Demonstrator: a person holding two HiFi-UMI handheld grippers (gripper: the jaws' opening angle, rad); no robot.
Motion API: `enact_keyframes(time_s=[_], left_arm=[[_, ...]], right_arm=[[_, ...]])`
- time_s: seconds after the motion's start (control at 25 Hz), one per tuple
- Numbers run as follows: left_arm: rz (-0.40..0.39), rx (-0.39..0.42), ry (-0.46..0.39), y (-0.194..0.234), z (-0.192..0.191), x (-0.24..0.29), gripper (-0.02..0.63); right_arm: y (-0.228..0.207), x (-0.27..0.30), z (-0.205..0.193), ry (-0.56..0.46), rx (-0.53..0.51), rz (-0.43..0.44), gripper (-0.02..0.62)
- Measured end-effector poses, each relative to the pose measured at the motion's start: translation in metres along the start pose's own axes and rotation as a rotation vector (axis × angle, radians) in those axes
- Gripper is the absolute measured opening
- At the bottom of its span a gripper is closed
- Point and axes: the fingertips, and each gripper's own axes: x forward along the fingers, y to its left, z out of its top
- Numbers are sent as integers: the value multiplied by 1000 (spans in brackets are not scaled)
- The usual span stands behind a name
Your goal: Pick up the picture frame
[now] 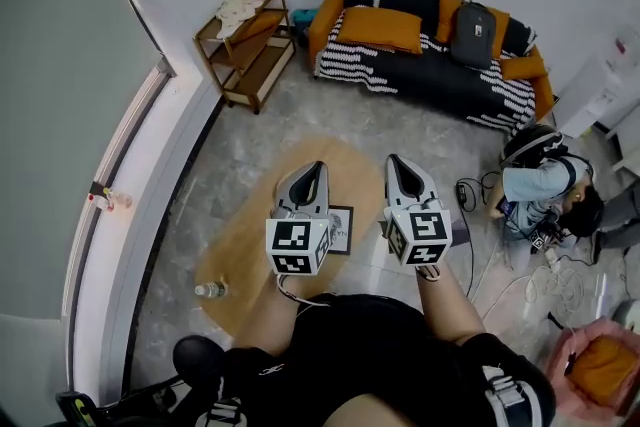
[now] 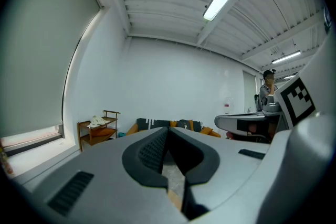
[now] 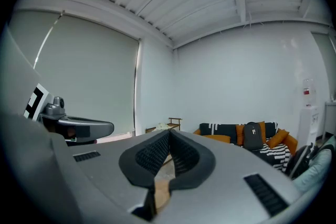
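1. The left gripper [image 1: 318, 166] and right gripper [image 1: 394, 160] are held side by side above the oval wooden surface [image 1: 240, 250]. Each gripper view shows its jaws clenched tip to tip with nothing between them.
2. The picture frame [image 1: 341, 228] lies flat on the surface. In the head view it appears between the two gripper bodies, just beside the left gripper's marker cube and partly covered by it. It is nearer the person than either pair of jaw tips, and no jaw touches it.
3. A small bottle [image 1: 210, 290] lies near the surface's left edge.
4. Farther off, a wooden shelf [image 1: 246, 37] and a striped sofa [image 1: 430, 65] stand against the wall.
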Motion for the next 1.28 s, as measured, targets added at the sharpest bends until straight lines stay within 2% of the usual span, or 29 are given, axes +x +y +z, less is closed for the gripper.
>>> enact_keyframes(time_s=[0.16,0.36,0.56,0.72,0.84,0.96,1.0,1.04,1.08,1.12,1.28], left_arm=[[-23,-1,15,20,-5,24,20],[-3,-39,35,23,-11,54,20],[83,-33,42,22,-13,80,20],[152,-25,44,15,-20,91,21],[227,-42,73,28,-36,85,21],[269,-66,130,45,-61,79,23],[270,-72,157,49,-71,78,57],[272,-77,183,53,-82,77,148],[279,-83,208,58,-92,74,218],[292,-91,229,64,-103,71,236],[339,-133,319,89,-150,54,236]], right_arm=[[-3,27,-4,12,3,-20,17],[-27,49,-12,31,-5,-1,17],[-54,76,-11,33,-12,72,17],[-78,89,-26,60,17,119,17],[-75,101,-45,93,40,164,17],[-72,114,-65,119,74,165,18],[-72,118,-72,127,89,165,17],[-71,121,-81,136,105,174,34],[-69,124,-90,150,123,190,97],[-67,126,-100,171,140,207,146],[-59,136,-151,300,169,235,158]])
